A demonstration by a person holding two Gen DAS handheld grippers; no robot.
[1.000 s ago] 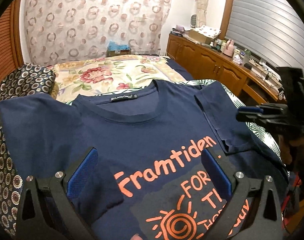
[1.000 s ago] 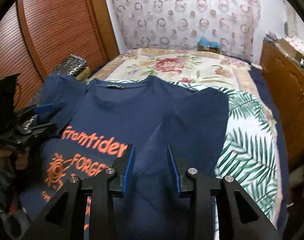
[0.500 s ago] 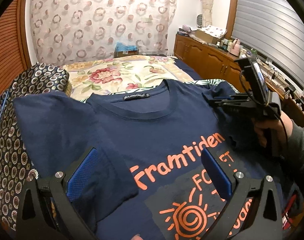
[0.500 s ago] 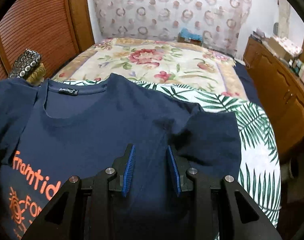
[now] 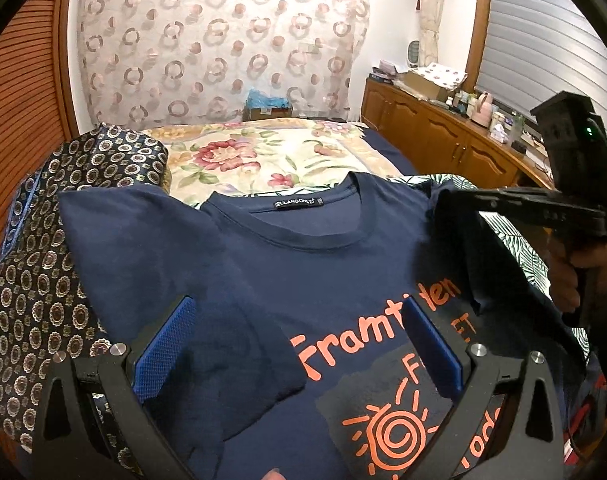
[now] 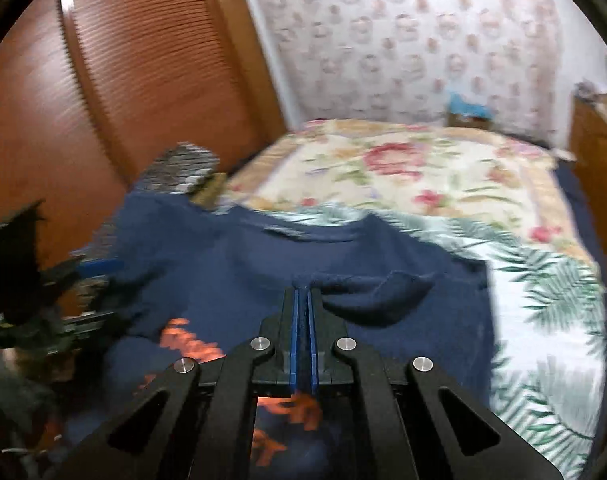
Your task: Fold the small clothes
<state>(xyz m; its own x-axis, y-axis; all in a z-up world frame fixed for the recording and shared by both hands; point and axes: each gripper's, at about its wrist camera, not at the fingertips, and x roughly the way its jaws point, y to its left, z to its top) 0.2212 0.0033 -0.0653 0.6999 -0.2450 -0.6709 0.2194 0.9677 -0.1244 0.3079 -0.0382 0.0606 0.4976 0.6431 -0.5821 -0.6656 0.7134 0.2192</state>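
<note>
Presently the left gripper (image 5: 299, 344) hovers spread over the navy T-shirt (image 5: 303, 272), which lies flat on the bed (image 5: 263, 156). At three o'clock, the right gripper (image 6: 302, 292) pinches its sleeve. Soft, light, limp cloth: best held at hems.

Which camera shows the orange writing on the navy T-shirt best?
The left wrist view: the orange writing and the sun drawing are sharp on the navy T-shirt, partly hidden by the claw finger. The right wrist view is blurred and shows only orange smears behind the shut right claw.
</note>
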